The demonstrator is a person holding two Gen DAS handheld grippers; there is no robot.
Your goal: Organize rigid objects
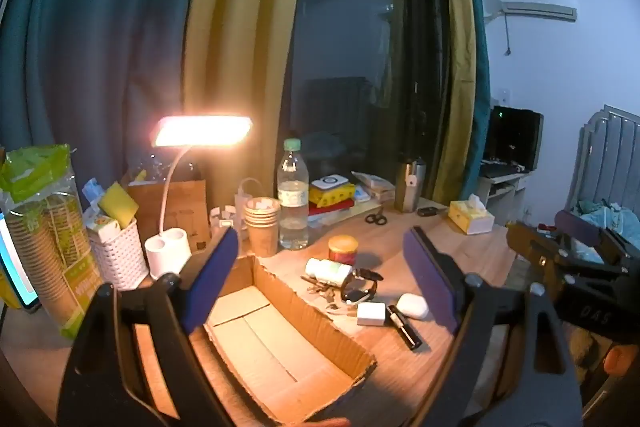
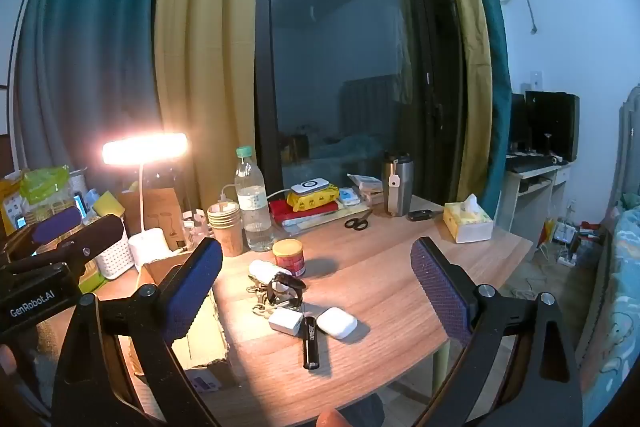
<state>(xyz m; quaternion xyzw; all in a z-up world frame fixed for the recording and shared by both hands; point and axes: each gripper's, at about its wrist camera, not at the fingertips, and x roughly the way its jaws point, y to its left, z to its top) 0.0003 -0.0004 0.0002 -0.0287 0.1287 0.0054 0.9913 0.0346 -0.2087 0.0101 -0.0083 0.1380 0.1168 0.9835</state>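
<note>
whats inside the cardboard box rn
Nothing that shows: the cardboard box is open, and the left wrist view sees only its bare bottom flaps. The left gripper covers the near left corner, so that part stays unseen.

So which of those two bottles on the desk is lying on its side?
The small white pill bottle beside the red tin lies flat; the tall clear water bottle with the green cap stands upright.

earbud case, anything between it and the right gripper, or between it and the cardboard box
Nothing visible blocks the open right gripper from the earbud case. Toward the cardboard box, the white charger and black flashlight lie between.
</note>
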